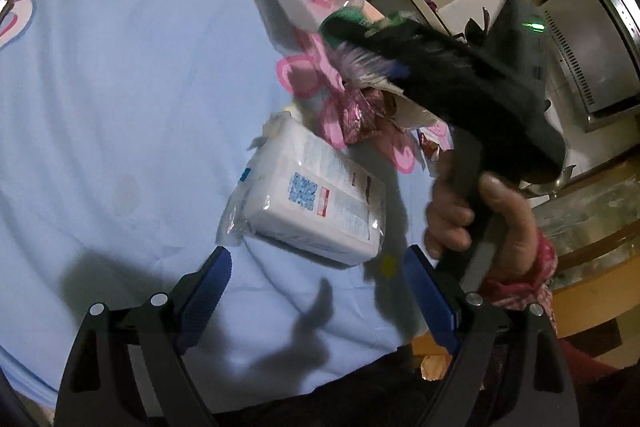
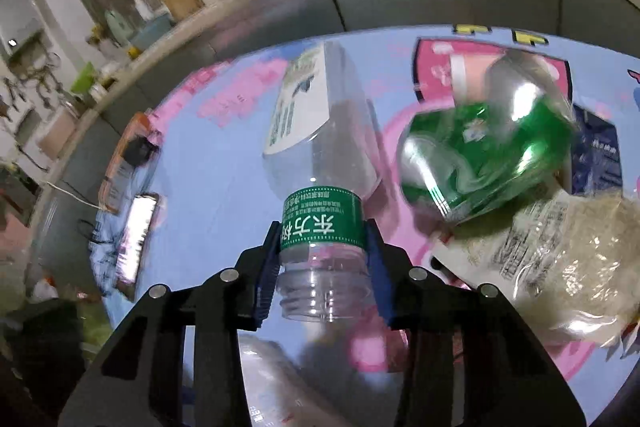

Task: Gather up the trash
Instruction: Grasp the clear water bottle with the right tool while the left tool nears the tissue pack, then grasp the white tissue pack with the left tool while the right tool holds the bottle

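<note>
Between the blue pads of my right gripper (image 2: 323,263) sits the neck of a clear plastic bottle (image 2: 320,163). Both pads press on the bottle just below its green neck band, above the uncapped threaded mouth, which faces the camera. Jaw gap is narrow, set by the neck width. The bottle body extends away from me over the light blue cartoon-print cloth (image 2: 224,155); I cannot tell whether the body touches the cloth.

To the right of the held bottle lies a second, crushed bottle with a green label (image 2: 488,155), blurred. Just below it lies a clear printed bag (image 2: 560,259) holding pale material.

My left gripper (image 1: 320,291) stands wide apart with nothing between its pads. It hangs over the cloth, apart from every item. Just beyond its fingertips lies a white soft pack of tissues (image 1: 316,203) with a blue code square on its wrapper. Farther on, pink foil wrappers (image 1: 360,115) lie on the cloth.

From the left wrist view, the right gripper appears as a black body with a green light, gripped by a hand (image 1: 480,215), with the bottle projecting from its tip.
</note>
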Available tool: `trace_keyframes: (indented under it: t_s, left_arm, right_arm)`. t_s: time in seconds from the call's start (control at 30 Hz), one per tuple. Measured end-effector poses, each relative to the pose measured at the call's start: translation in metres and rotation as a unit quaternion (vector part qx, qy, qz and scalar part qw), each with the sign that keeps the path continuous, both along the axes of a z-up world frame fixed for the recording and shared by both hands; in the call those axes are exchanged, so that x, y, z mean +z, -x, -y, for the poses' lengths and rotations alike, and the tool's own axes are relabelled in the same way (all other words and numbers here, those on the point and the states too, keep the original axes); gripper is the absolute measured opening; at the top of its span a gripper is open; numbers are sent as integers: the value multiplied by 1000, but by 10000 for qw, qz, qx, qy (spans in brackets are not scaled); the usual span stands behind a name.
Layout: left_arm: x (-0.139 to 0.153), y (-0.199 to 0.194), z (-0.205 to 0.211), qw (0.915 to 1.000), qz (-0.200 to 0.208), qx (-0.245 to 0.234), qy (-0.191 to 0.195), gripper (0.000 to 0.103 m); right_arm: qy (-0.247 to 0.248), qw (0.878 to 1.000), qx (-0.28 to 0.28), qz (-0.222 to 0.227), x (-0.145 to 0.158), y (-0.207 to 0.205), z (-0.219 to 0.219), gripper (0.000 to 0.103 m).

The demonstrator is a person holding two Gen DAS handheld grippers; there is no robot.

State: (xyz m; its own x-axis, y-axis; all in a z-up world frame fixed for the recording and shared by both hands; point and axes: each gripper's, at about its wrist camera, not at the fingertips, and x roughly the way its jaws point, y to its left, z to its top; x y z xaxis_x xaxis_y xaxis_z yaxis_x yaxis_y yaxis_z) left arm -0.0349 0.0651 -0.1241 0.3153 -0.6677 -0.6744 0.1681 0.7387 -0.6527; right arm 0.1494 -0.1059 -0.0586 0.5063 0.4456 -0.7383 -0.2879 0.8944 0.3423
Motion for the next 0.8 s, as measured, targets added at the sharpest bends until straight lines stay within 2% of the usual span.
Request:
trace_keyframes:
  t_s: [0.07, 0.2, 0.3, 0.4, 0.47, 0.53, 0.63, 0.73, 0.8]
  left_arm:
    - [1, -3, 4, 10000, 1, -3, -72, 87]
    - [13, -6, 5, 9984, 348, 85, -430, 87]
    - [18, -7, 3, 9975, 458, 133, -529, 87]
    - [26, -8, 4, 9932, 705, 63, -922, 87]
    - [32, -8, 2, 9920, 751, -36, -1018, 87]
    - [34, -12, 1, 9927, 622, -78, -1032, 87]
    - [24, -13, 1, 9935, 217, -144, -1110, 85]
    - [13, -3, 1, 9969, -152, -285, -723, 82]
    - [3, 1, 5, 9975, -401, -377, -433, 80]
  right_arm:
    - [-187, 9998, 39, 94, 12, 6, 5, 39]
    - [-499, 9978, 102, 420, 42, 24, 24, 39]
    - [-684, 9960, -11, 581, 59, 33, 45, 39]
    - [-874, 9938, -142, 678, 68, 41, 58, 39]
    - [-1059, 9913, -242, 742, 72, 51, 75, 39]
    - [-1140, 9893, -257, 872, 75, 62, 82, 39]
    - [-994, 9882, -198, 1144, 77, 86, 88, 39]
    - [-624, 9891, -85, 1331, 69, 109, 84, 39]
    - [-547, 9900, -43, 1297, 60, 116, 83, 39]
